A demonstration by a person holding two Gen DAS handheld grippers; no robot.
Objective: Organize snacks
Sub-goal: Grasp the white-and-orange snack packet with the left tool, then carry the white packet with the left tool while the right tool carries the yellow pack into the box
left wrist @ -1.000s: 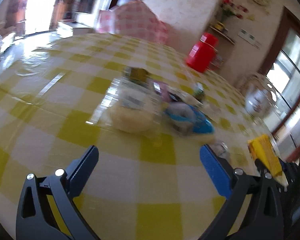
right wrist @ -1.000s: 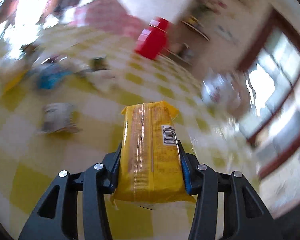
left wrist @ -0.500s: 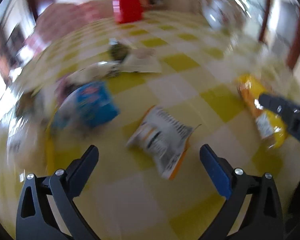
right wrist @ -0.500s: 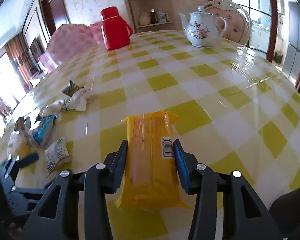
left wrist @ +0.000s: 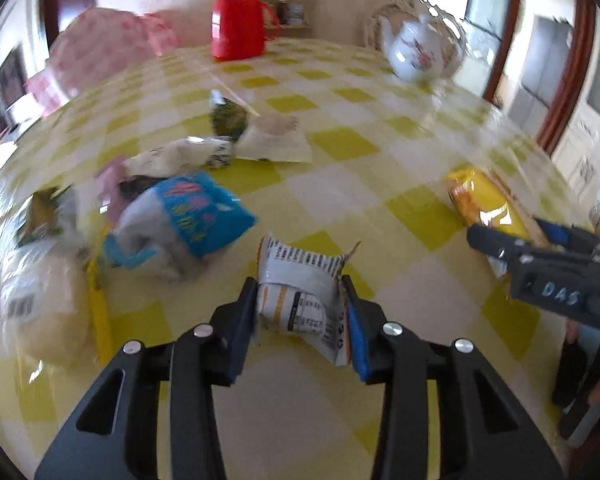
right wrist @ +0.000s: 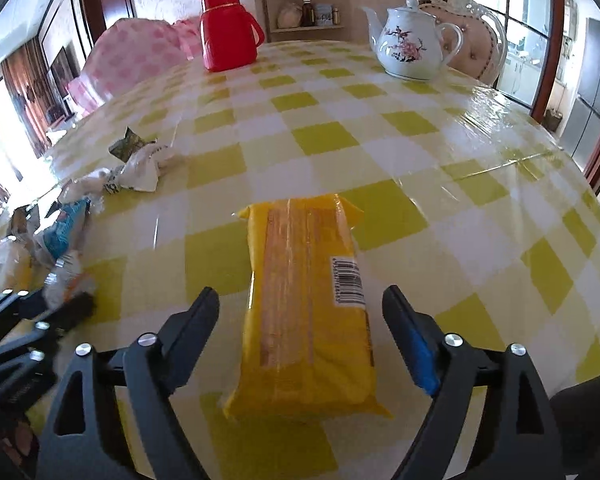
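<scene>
While the left gripper (left wrist: 302, 312) closes, its jaws already pinch a white packet (left wrist: 304, 292) by both side edges; the foil buckles between them.

Item 1, white packet: lies on the checked table (right wrist: 380, 136), near edge, just in front of a blue bag (left wrist: 196, 216). Judged light, soft, crinkly; likely slippery film. Best hold is across the narrow waist, as now, clear of the torn-looking top corner.

Item 2, yellow pack (right wrist: 308, 312): lies flat on the table, lengthwise between the jaws of the right gripper (right wrist: 302, 344), which are spread and opening, neither touching it. Judged stiffer, block-like, probably crackers, so crushable under a hard squeeze; smooth wrap. Take it across the long sides at mid-length.

Item 3, remaining snacks: blue bag, a pale bag (left wrist: 44, 312) at far left, crumpled wrappers (left wrist: 220, 144) behind, heaped loosely and touching. Soft, puffy, light.

Bystanders: red flask (right wrist: 228, 28), teapot (right wrist: 412, 40), far side, well apart.
</scene>
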